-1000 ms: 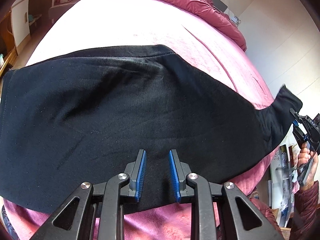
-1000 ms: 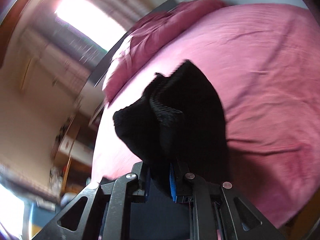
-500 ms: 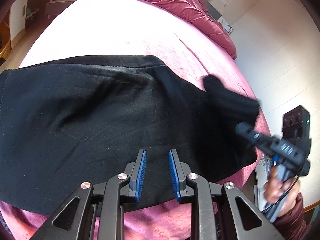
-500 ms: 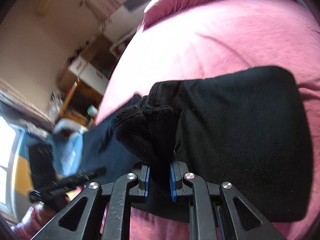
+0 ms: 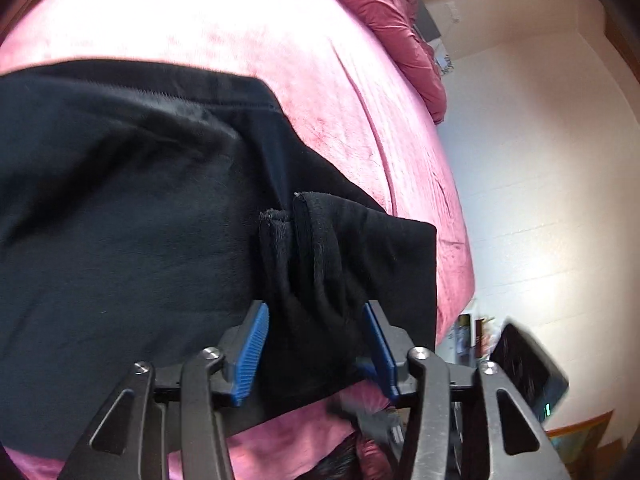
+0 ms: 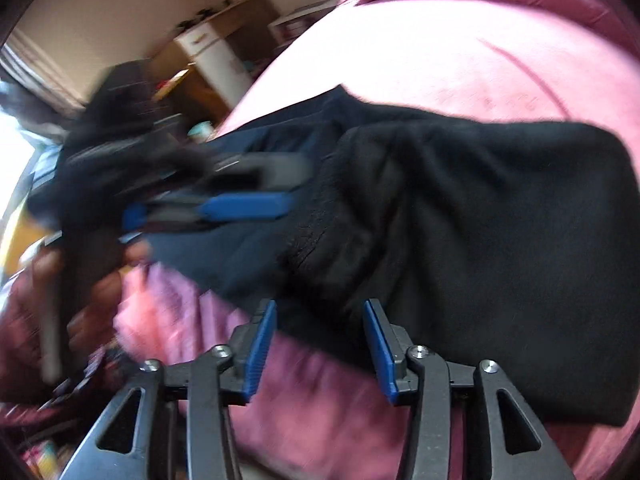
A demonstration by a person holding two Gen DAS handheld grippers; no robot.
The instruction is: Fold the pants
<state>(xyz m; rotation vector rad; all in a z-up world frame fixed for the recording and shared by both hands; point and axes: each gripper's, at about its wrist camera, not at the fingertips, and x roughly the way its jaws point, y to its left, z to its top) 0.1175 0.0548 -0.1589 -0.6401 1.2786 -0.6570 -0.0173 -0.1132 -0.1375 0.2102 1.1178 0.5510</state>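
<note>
pants (image 5: 120,240) on bed (image 5: 240,32) | cuff end folded atop them | quilt (image 5: 404,28) beyond

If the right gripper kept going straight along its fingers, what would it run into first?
Most likely the black pants: the folded-over leg end lies right ahead of the right gripper, whose jaws have just been opening and now stand apart with the cloth's near edge between the fingers. Under it is the pink bedcover. Depth is uncertain.

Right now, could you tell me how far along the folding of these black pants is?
Done: the leg end of the black pants lies folded back over the rest on the pink bed. In hand: nothing; the right gripper and left gripper have just been opening, and their fingers stand apart. Left: the cuff lies bunched, so smoothing and another fold probably remain.
</note>
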